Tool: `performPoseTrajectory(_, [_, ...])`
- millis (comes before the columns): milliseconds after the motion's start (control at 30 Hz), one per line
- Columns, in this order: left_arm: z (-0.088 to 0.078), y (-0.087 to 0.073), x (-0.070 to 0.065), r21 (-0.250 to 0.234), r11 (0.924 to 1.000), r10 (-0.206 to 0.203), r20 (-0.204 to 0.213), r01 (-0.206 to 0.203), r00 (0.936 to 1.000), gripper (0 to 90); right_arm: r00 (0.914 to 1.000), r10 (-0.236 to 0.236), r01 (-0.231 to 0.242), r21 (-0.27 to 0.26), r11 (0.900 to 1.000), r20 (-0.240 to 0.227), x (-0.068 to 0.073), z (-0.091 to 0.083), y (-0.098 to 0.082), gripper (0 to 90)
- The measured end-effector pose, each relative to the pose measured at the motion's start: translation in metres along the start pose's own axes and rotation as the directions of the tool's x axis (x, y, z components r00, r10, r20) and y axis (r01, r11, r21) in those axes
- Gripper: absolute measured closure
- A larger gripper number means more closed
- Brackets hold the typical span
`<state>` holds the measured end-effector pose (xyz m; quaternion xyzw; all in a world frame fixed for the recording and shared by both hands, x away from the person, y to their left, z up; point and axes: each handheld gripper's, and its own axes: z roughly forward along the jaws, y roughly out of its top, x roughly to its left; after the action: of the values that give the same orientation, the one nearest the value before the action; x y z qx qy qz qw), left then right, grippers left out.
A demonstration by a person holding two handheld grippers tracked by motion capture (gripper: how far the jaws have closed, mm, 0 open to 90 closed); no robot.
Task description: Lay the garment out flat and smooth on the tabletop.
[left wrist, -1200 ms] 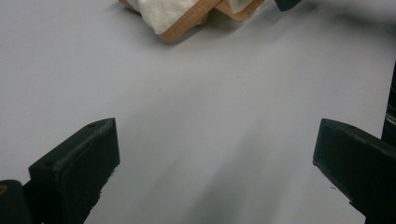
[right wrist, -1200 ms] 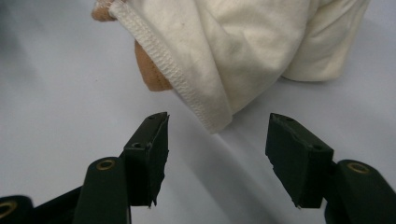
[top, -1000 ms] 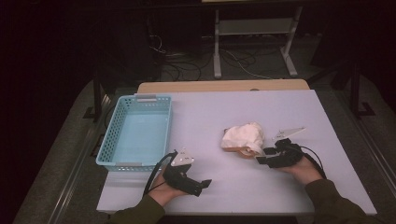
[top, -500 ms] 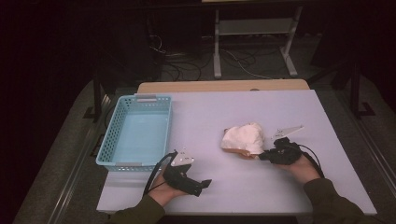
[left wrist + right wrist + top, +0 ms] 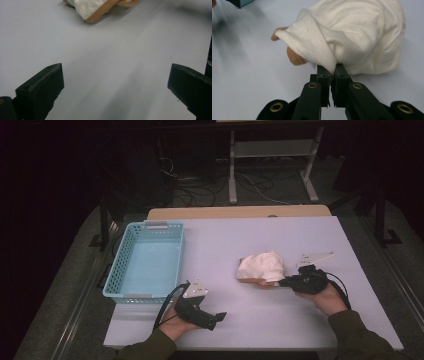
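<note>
Left gripper (image 5: pixel 212 316) rests low on the white table (image 5: pixel 240 240), just in front of the near right corner of the blue basket (image 5: pixel 145 262), with its jaws spread wide and nothing between them. From the basket, the crumpled white cloth (image 5: pixel 262 265) lies well to the right, near the table's middle, a tan edge showing under it. In the left gripper view, that cloth (image 5: pixel 90 7) sits far ahead, well clear of the 2 black jaws.

Right gripper (image 5: pixel 286 281) comes in from the cloth's right side, farther still from the basket, and its jaws have just been closing: in the right gripper view they pinch a hemmed fold of the cloth (image 5: pixel 352 37) at its near lower edge. So the right hand is the nearer one by far, already gripping, while the left is idle. The heap's long axis runs roughly across the table, basket side to right edge; a carry to the basket would likely go leftward.

No brand, label or readable writing appears anywhere.
</note>
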<state>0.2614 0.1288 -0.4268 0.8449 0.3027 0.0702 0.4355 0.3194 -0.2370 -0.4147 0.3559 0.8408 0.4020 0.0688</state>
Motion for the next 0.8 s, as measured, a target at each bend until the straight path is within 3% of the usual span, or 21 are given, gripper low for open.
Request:
performPoseTrajectory(333, [0.0, 0.0, 0.0, 0.001, 1.0, -0.001, 0.0, 0.001, 1.0, 0.0, 0.9999, -0.012, 0.012, -0.082, 0.997, 0.003, 0.003, -0.017, 0.011, 85.1])
performPoseTrajectory(800, [0.001, 0.0, 0.0, 0.001, 1.0, -0.003, 0.0, 0.003, 1.0, 0.0, 0.9996, -0.026, 0.028, -0.143, 0.989, 0.014, -0.001, -0.011, 0.043, 85.0])
